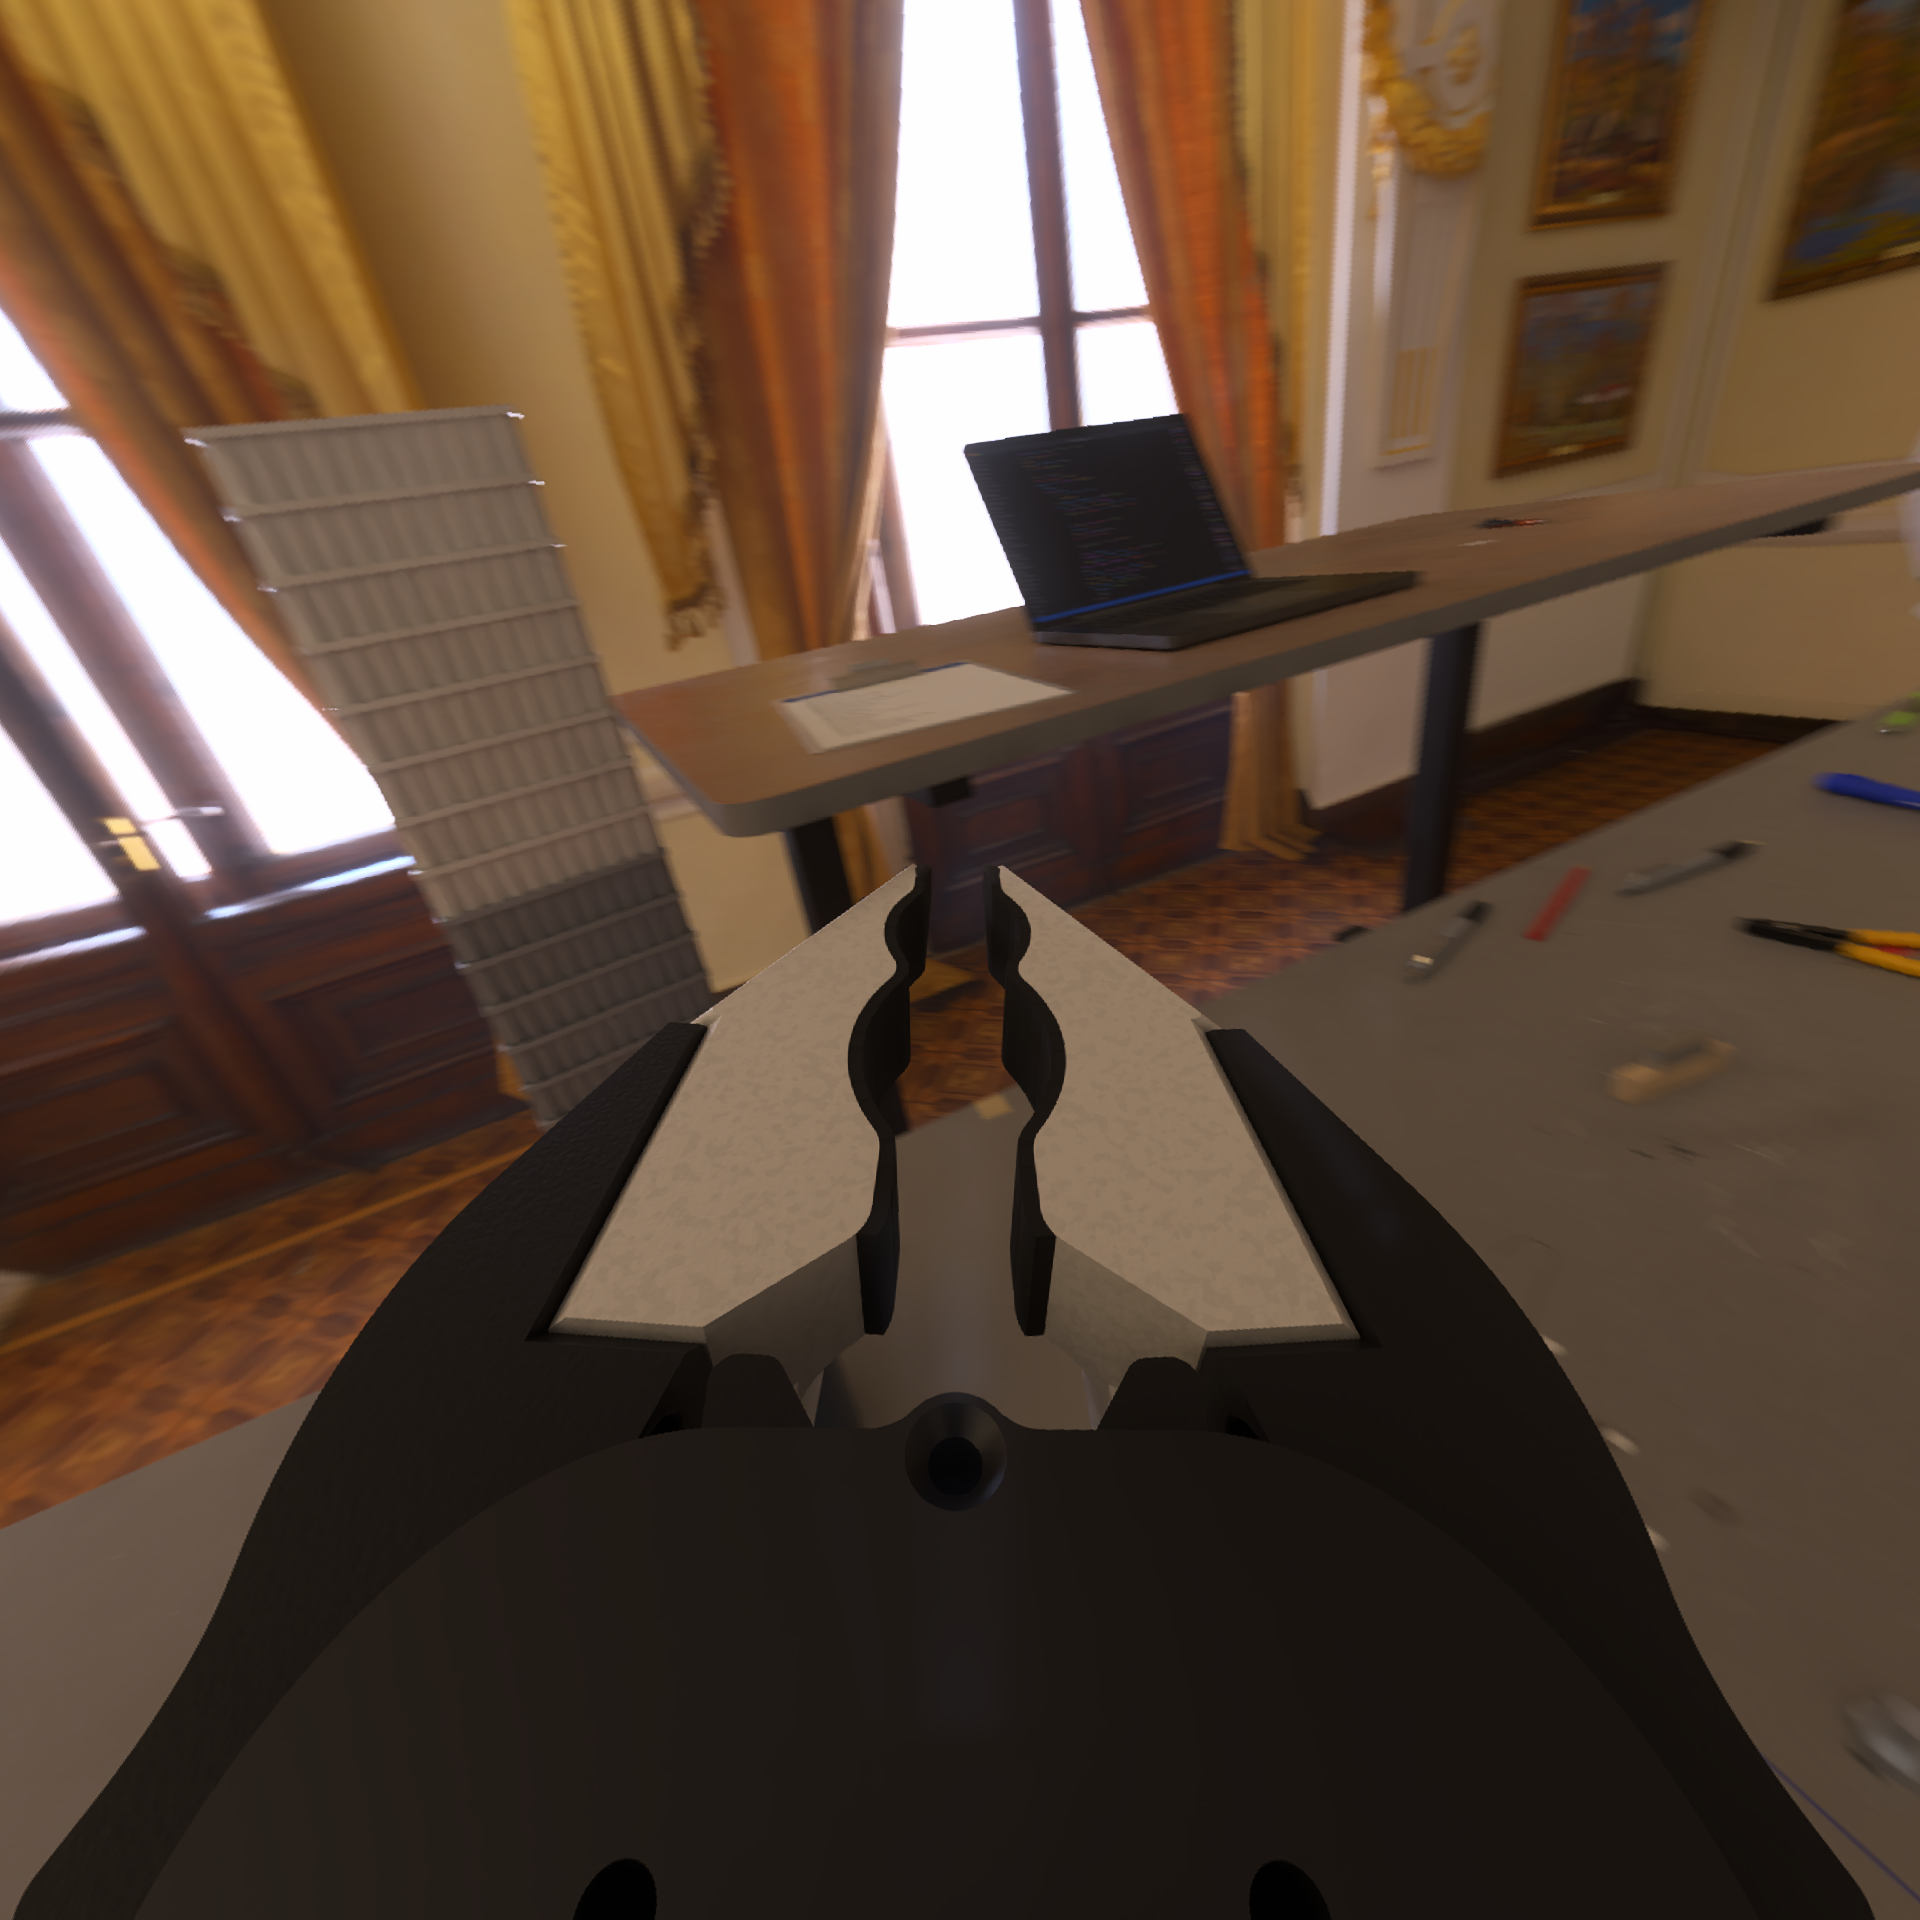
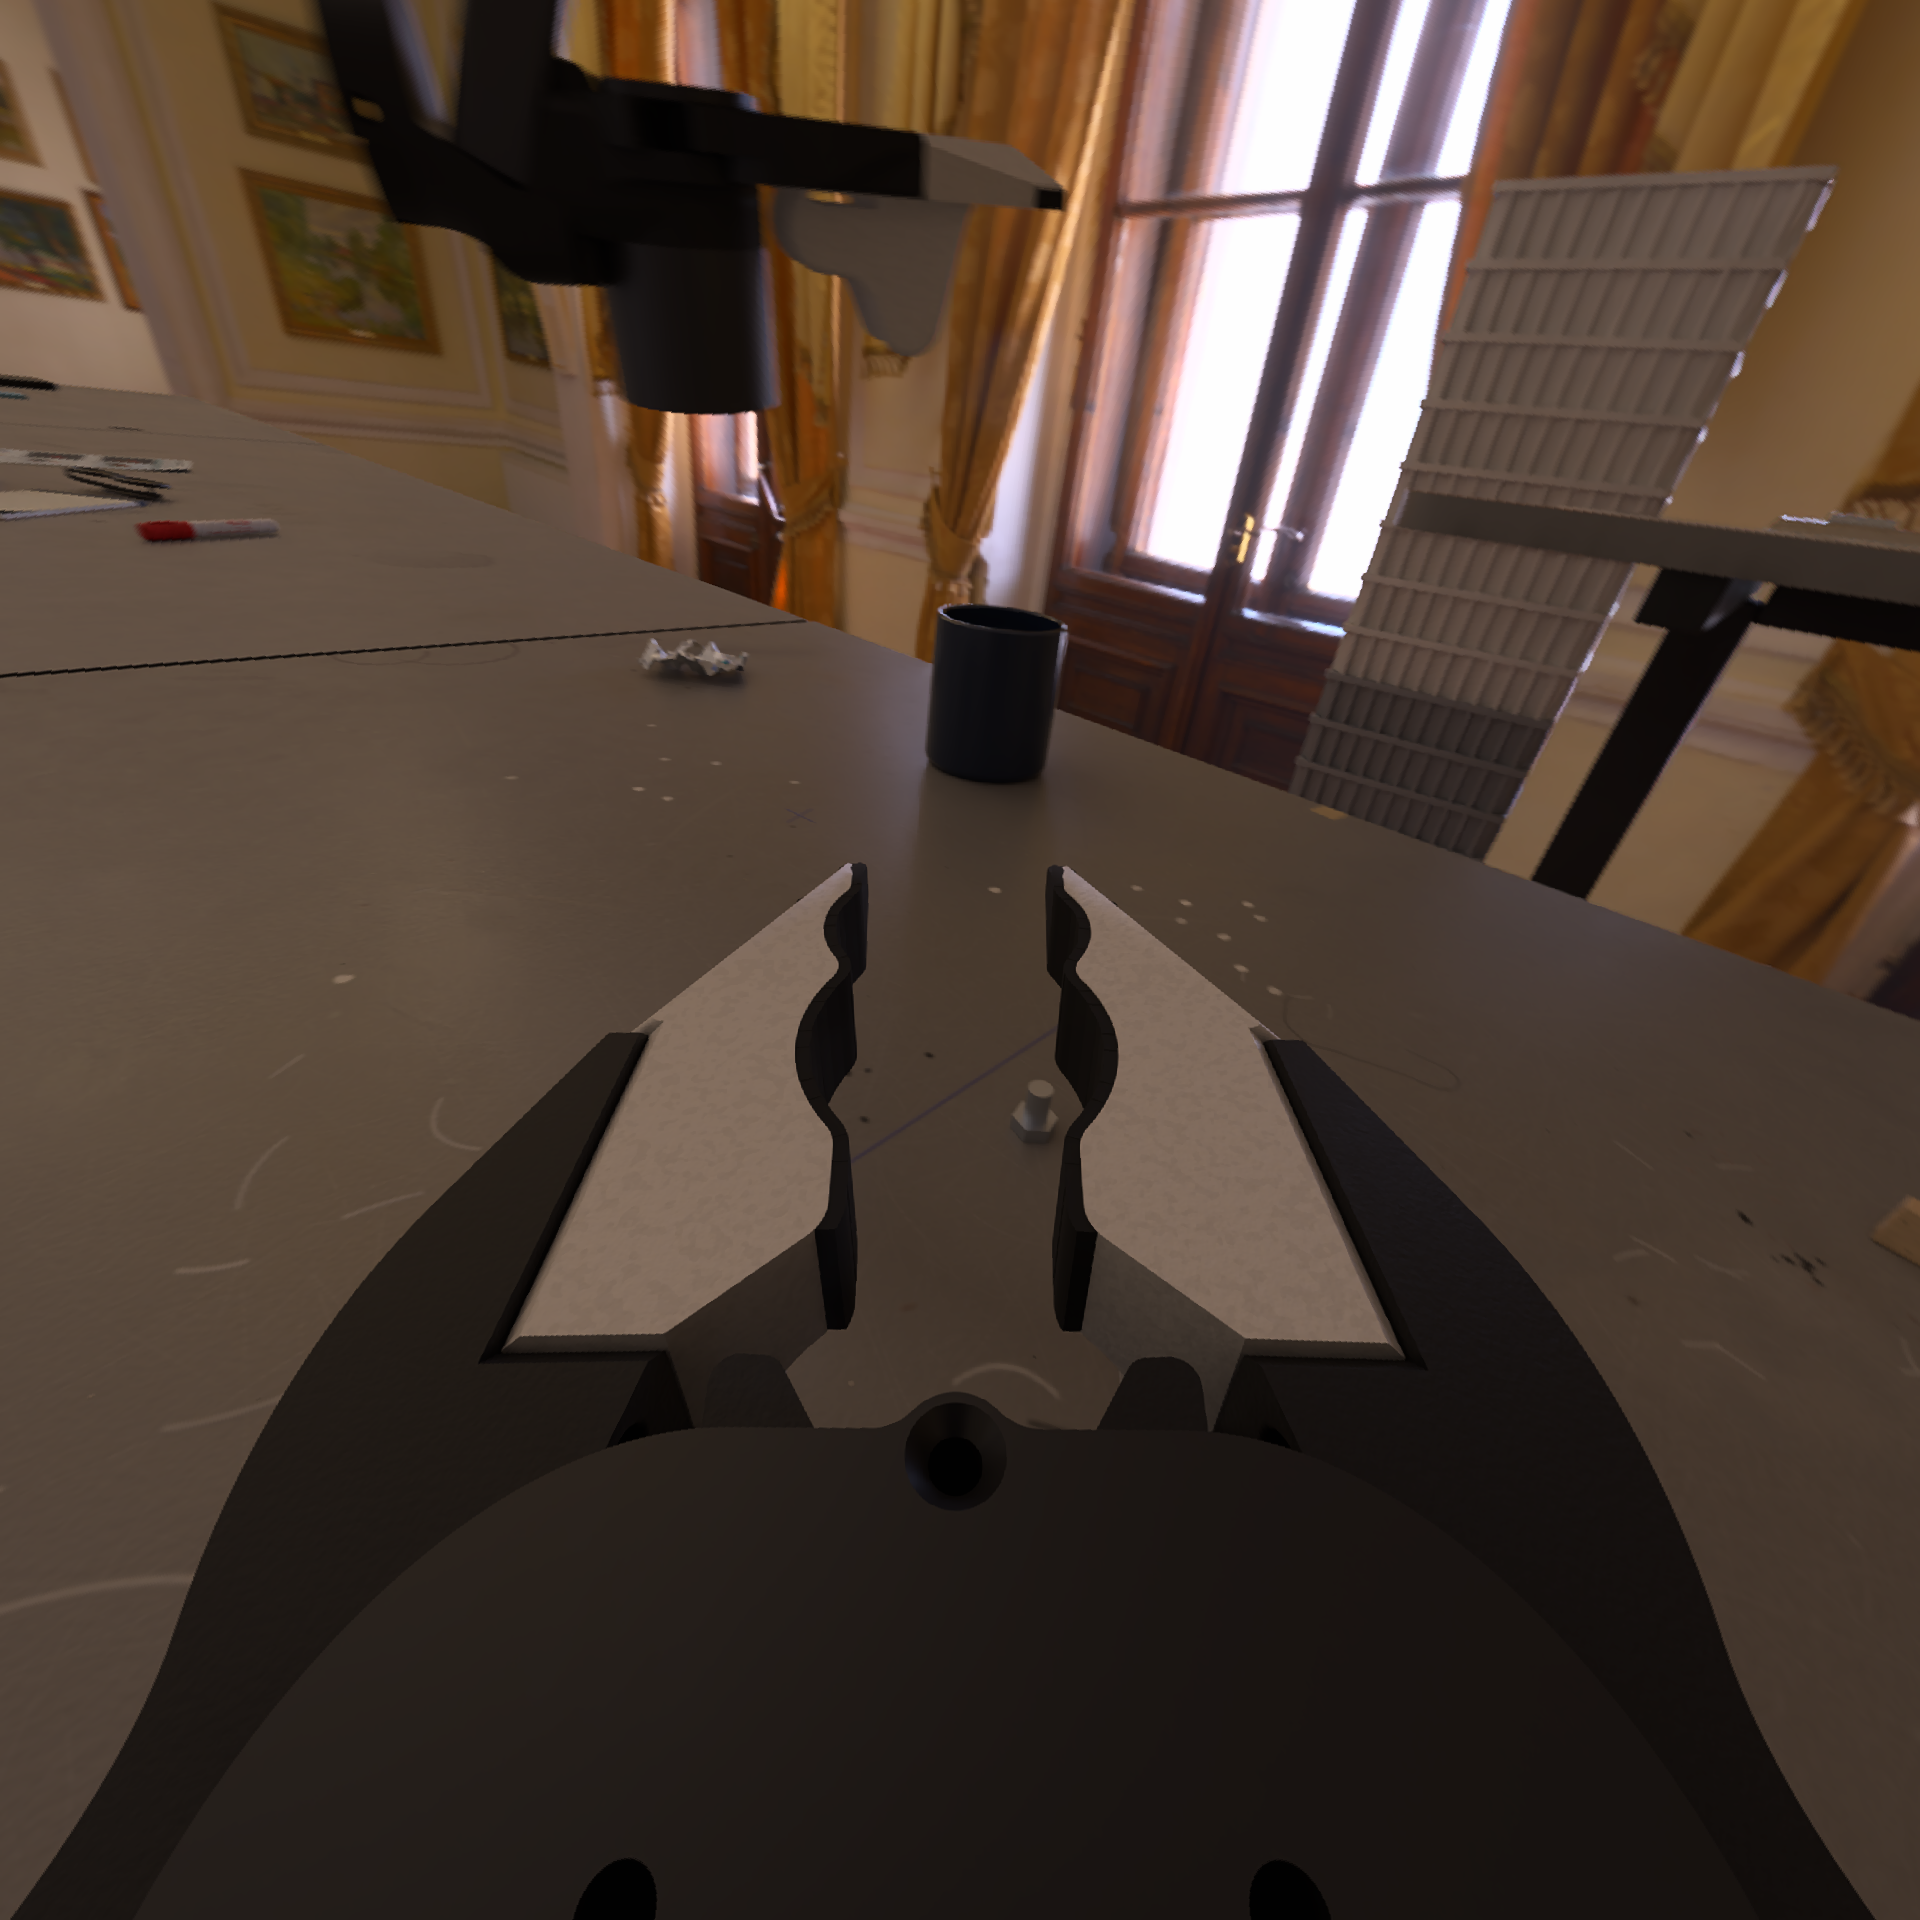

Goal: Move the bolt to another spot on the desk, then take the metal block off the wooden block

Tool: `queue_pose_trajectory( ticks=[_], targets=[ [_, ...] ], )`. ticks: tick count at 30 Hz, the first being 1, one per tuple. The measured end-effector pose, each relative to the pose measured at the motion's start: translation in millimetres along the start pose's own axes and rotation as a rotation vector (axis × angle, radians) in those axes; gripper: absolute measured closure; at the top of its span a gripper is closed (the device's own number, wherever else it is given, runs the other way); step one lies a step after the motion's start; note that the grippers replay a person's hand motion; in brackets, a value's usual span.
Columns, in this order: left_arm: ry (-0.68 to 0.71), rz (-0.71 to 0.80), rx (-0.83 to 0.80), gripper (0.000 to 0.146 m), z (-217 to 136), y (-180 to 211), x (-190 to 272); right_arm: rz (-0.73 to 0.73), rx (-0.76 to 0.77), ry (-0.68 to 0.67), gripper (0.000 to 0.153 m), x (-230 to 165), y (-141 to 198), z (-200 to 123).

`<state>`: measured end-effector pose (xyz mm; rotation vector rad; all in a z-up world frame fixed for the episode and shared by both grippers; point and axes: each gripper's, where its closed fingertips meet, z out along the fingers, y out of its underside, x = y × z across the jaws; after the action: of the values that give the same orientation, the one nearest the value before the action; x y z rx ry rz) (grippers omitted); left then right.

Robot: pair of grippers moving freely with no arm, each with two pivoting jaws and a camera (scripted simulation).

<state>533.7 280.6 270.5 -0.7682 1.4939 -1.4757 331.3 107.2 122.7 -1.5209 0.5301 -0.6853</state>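
Since the bolt (image 2: pixel 1033 1112) stands head-down on the surface (image 2: pixel 416 935), small, stiff and likely slippery, the spread right tongs (image 2: pixel 956 883) should pinch its shank; left tongs (image 1: pixel 958 883) hang slightly parted, empty

Bolt (image 2: pixel 1034 1112) pale grey; desk (image 2: pixel 416 935) grey, scuffed; cup (image 2: pixel 994 694) dark navy; marker (image 2: pixel 208 530) red-white.
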Motion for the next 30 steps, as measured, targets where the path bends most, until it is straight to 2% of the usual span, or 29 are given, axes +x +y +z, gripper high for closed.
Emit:
queue_pose_trajectory(
  ticks=[4, 8, 12, 15, 17, 19, 22, 26, 30],
  targets=[
    [0.212, -0.031, -0.026, 0.124, -49.6, 3.4, 55.1, 0.014, -0.034, 0.071, 0.115, 17.4, 5.5, -2.9],
    [0.376, -0.021, -0.128, 0.115, -121.3, 33.3, 108.0, 0.037, -0.084, 0.111, 0.113, 31.6, 14.4, -5.1],
    [0.398, 0.009, -0.274, 0.110, -190.5, 87.0, 135.0, 0.046, -0.172, 0.100, 0.110, 34.3, 31.8, -2.7],
    [0.379, 0.011, -0.338, 0.109, -228.7, 122.8, 141.5, -0.010, -0.340, 0.021, 0.110, 29.8, 54.8, 6.3],
    [0.368, 0.028, -0.379, 0.109, -241.2, 141.0, 139.6, -0.082, -0.489, -0.059, 0.110, 29.0, 71.3, 17.4],
    [0.358, 0.084, -0.422, 0.107, -244.5, 151.7, 133.8, -0.096, -0.602, -0.229, 0.110, 18.2, 83.1, 30.8],
    [0.361, 0.154, -0.452, 0.105, -245.7, 158.3, 126.7, -0.222, -0.704, -0.410, 0.110, 11.0, 96.6, 51.3],
    [0.340, 0.233, -0.475, 0.107, -251.6, 166.0, 115.1, -0.275, -0.809, -0.499, 0.110, 12.0, 107.0, 66.8],
    [0.330, 0.221, -0.469, 0.108, -251.4, 166.1, 108.1, -0.272, -0.856, -0.527, 0.113, 13.8, 111.1, 67.7]
  ],
)
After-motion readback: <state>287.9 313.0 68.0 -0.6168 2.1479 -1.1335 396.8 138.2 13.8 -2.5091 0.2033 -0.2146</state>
